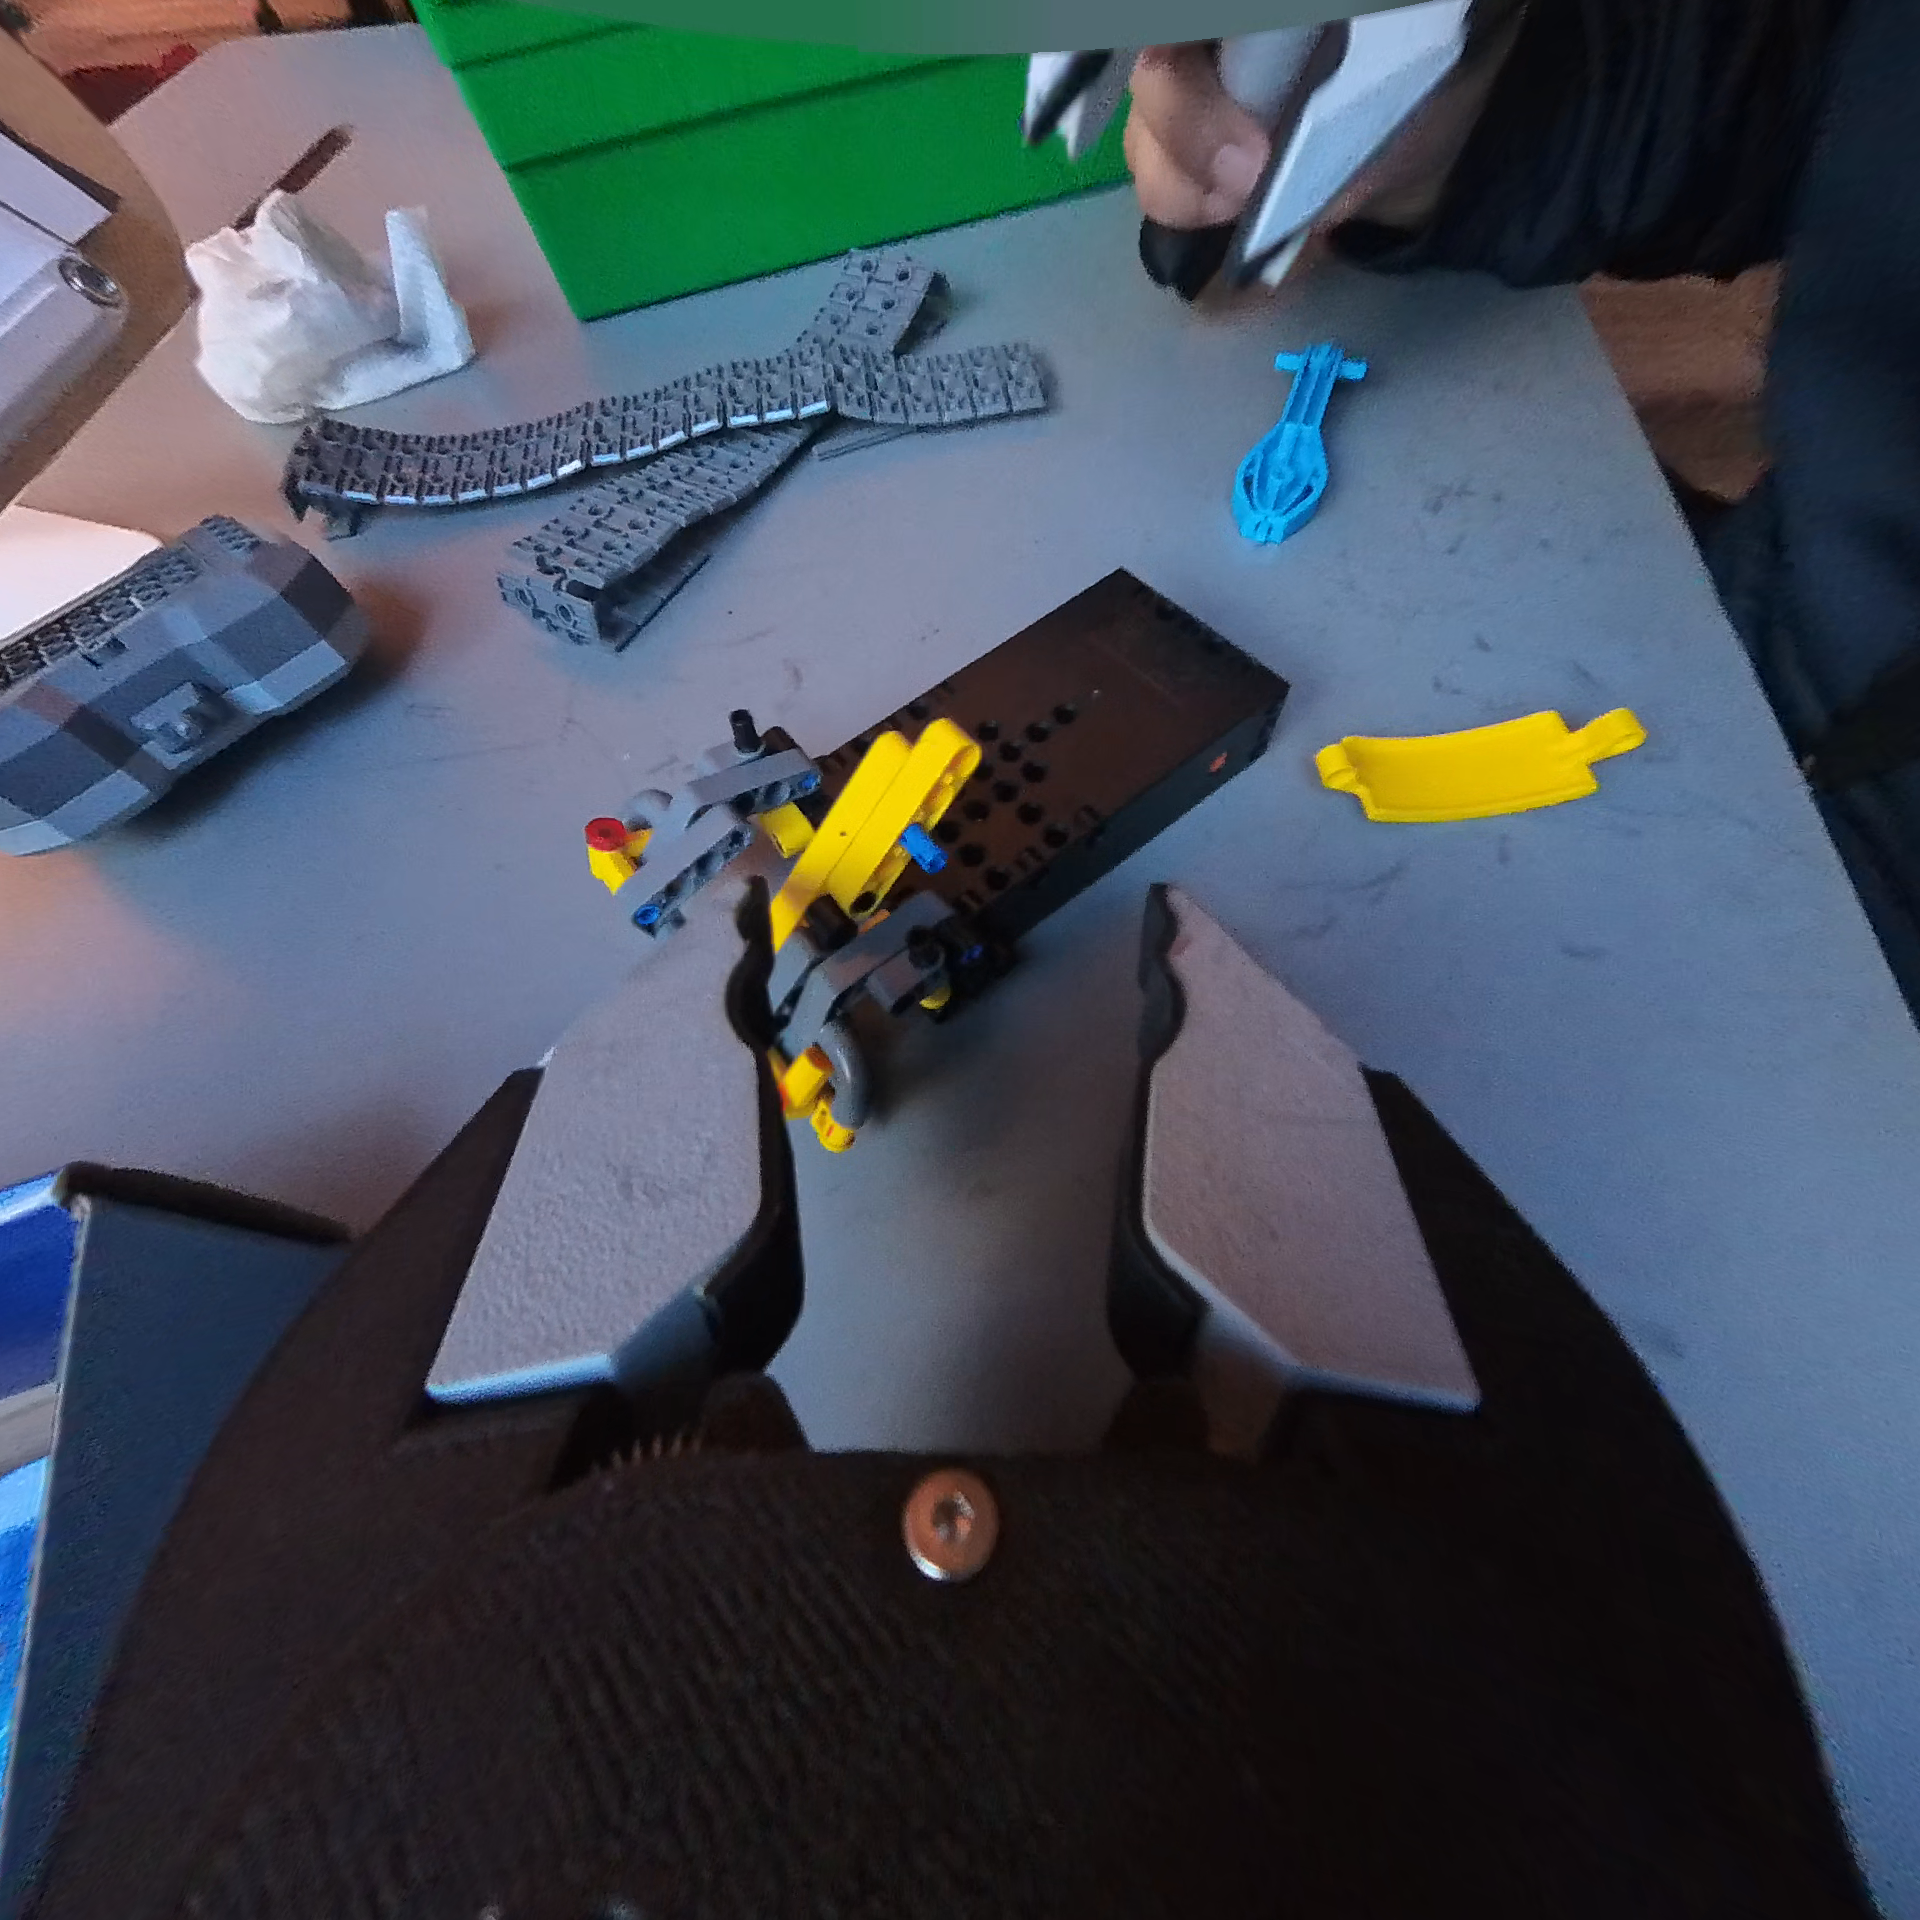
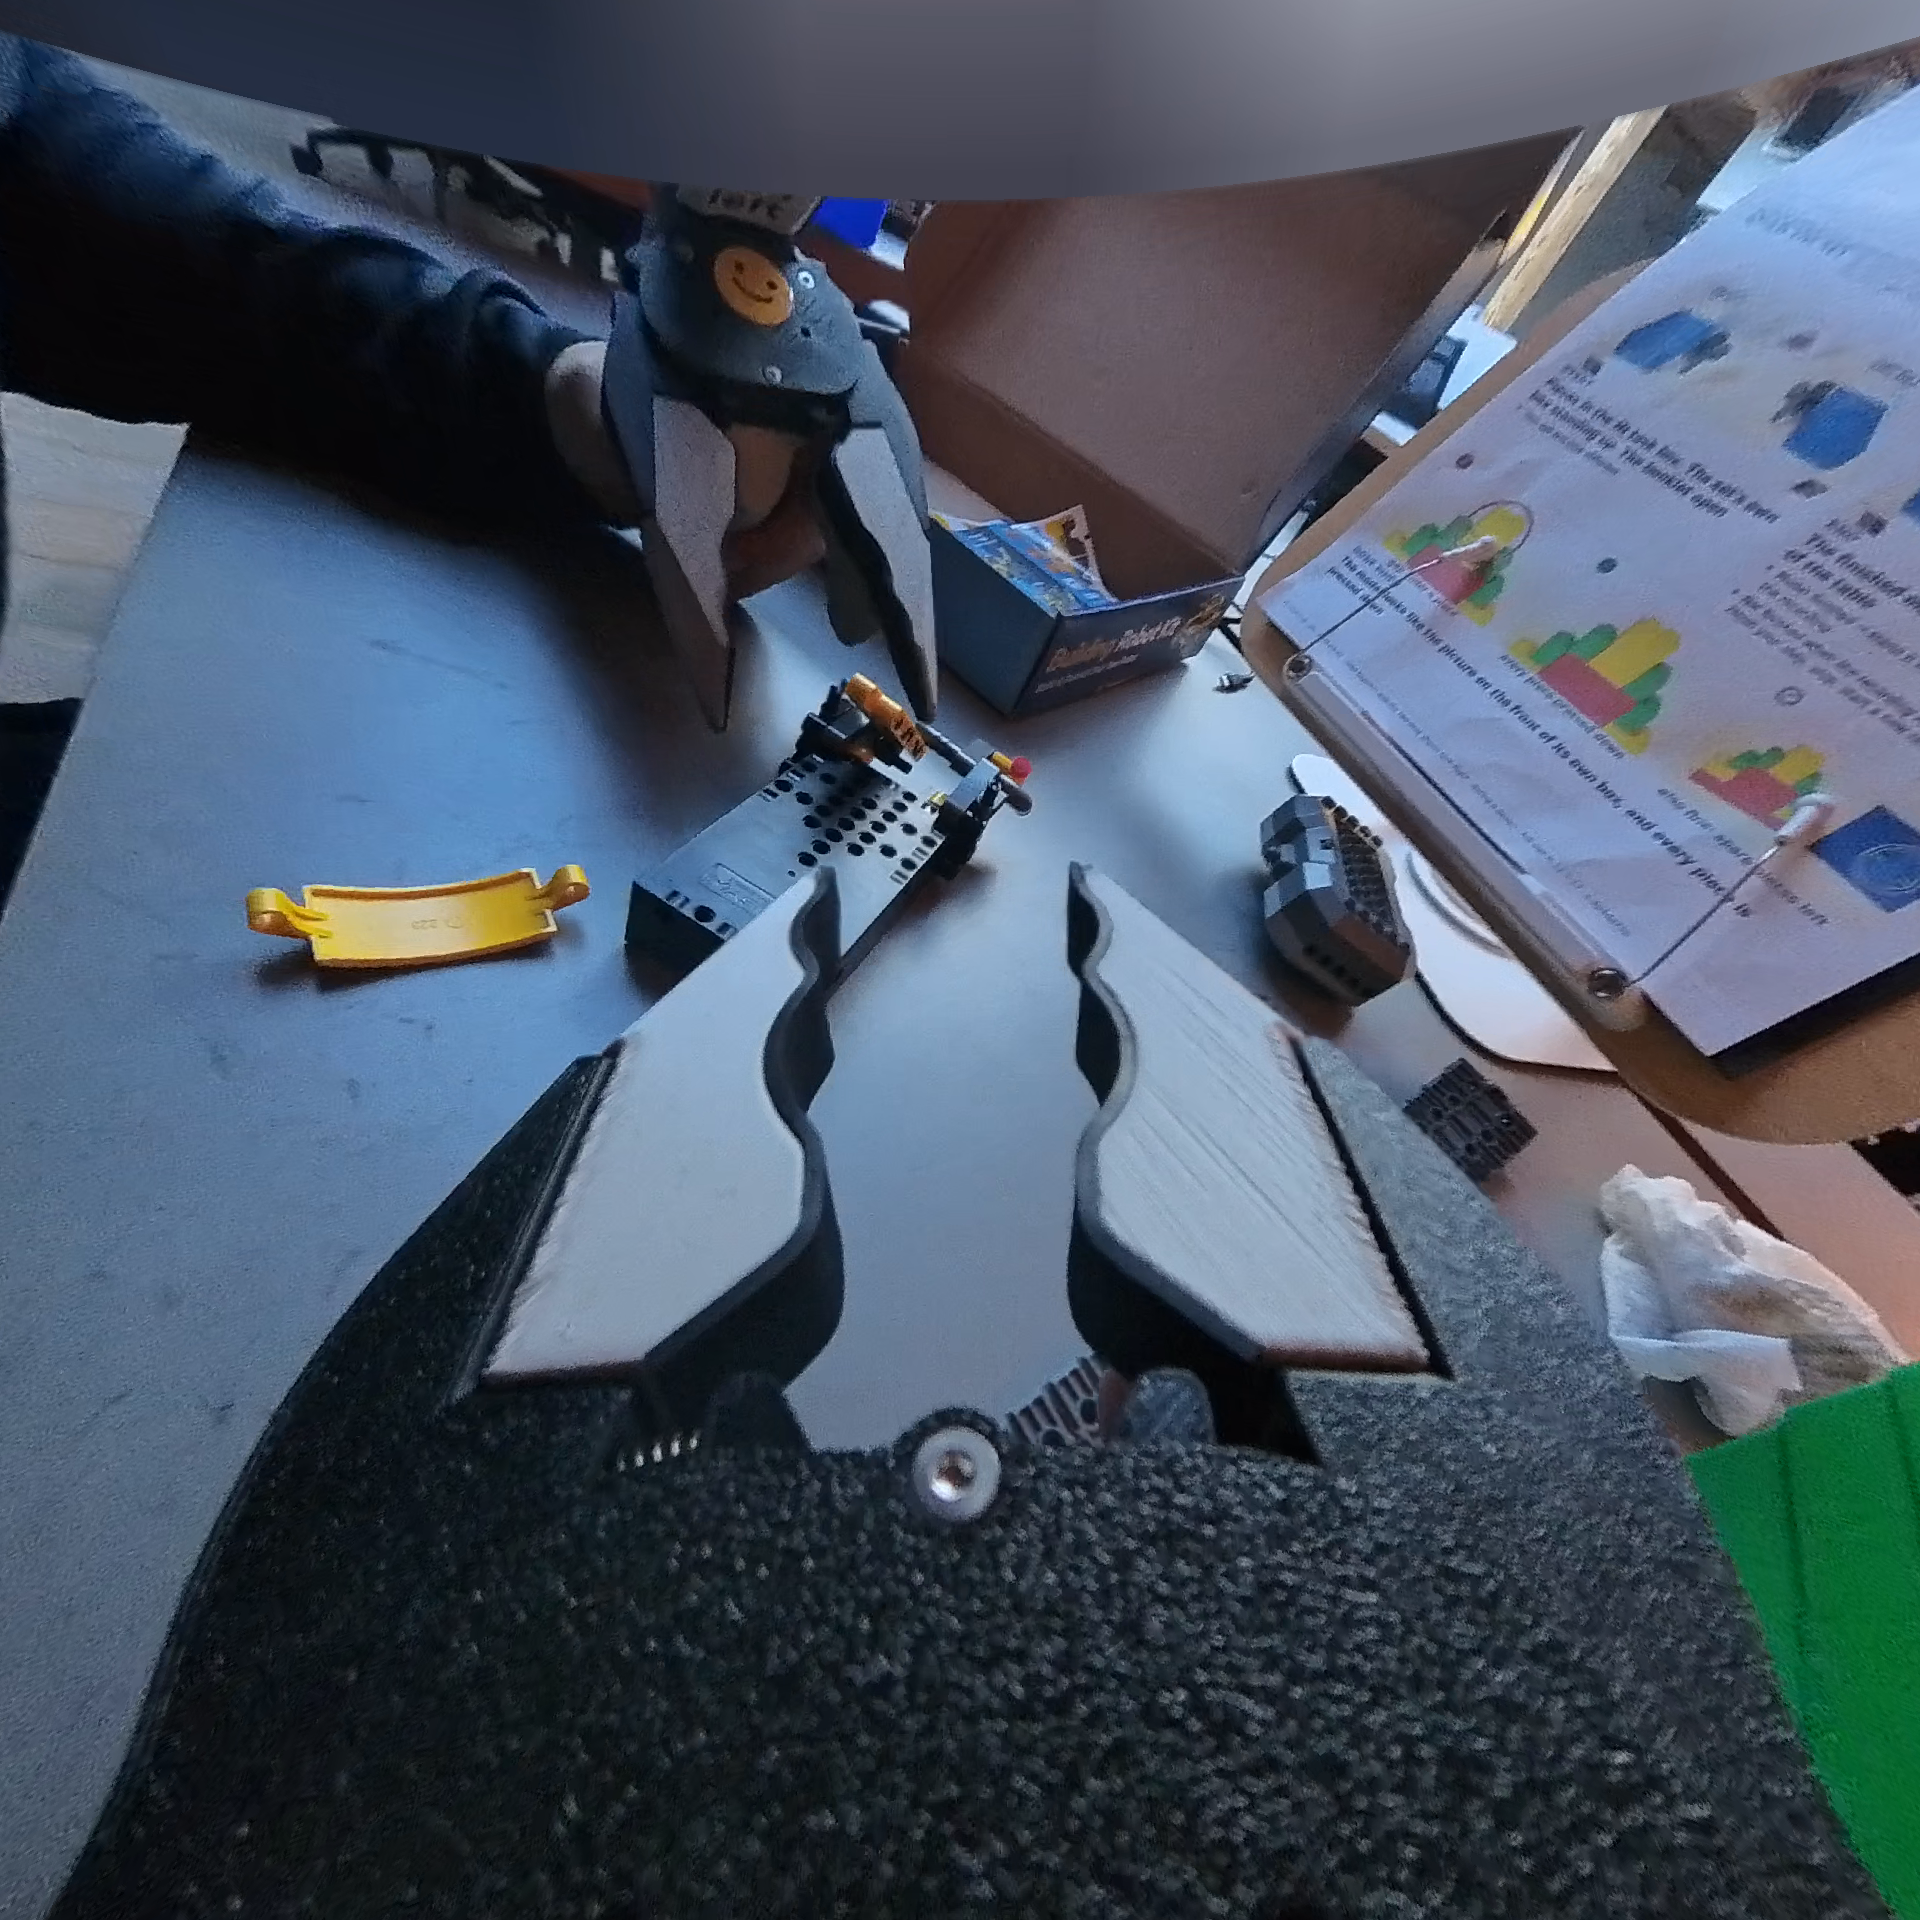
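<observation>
On the grey table (image 1: 1455,582), the left gripper (image 1: 956,914) hovers spread and empty, its left fingertip (image 1: 753,935) just beside the black-and-yellow brick assembly (image 1: 935,831). The right gripper (image 2: 951,883) is likewise spread, empty, near the assembly's black block. A careless nudge could knock loose the yellow arm.

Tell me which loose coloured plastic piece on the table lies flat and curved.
The yellow curved panel, right of the black block. The blue piece is narrow and ribbed.

A hobby workbench: grey table (image 1: 1403,582), toy-brick parts (tracks (image 1: 665,436)), instruction sheet (image 2: 1621,582).
</observation>
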The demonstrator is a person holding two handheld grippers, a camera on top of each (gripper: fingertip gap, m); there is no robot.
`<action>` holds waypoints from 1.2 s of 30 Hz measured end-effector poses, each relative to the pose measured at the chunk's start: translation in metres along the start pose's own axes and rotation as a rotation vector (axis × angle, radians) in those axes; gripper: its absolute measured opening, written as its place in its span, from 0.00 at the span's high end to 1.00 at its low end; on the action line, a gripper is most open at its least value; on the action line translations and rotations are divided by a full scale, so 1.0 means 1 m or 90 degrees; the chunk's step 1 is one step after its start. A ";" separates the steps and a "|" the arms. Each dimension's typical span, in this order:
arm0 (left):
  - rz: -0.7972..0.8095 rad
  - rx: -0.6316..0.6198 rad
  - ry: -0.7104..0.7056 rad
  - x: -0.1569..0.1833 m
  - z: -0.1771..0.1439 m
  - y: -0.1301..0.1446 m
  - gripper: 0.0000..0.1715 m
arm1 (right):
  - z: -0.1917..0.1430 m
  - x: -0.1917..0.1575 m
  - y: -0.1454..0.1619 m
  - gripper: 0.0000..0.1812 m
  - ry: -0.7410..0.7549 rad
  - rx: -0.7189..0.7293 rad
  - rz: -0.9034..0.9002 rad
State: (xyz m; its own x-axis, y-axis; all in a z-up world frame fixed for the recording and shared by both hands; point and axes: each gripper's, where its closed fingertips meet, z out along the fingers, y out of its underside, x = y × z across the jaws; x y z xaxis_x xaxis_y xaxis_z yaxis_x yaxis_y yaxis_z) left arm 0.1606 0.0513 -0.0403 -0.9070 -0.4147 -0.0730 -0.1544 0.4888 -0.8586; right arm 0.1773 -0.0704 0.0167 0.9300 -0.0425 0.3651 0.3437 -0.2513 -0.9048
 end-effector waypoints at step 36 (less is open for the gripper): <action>0.174 -0.017 -0.168 -0.010 0.000 0.001 0.91 | -0.005 0.004 0.036 0.78 -0.024 -0.092 0.154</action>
State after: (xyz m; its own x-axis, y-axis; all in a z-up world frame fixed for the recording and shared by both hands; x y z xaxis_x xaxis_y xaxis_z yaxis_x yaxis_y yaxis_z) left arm 0.1695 0.0559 -0.0405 -0.7841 -0.4481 -0.4294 0.0664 0.6273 -0.7759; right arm 0.1929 -0.0842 -0.0129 0.9878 -0.0828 0.1321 0.0921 -0.3735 -0.9230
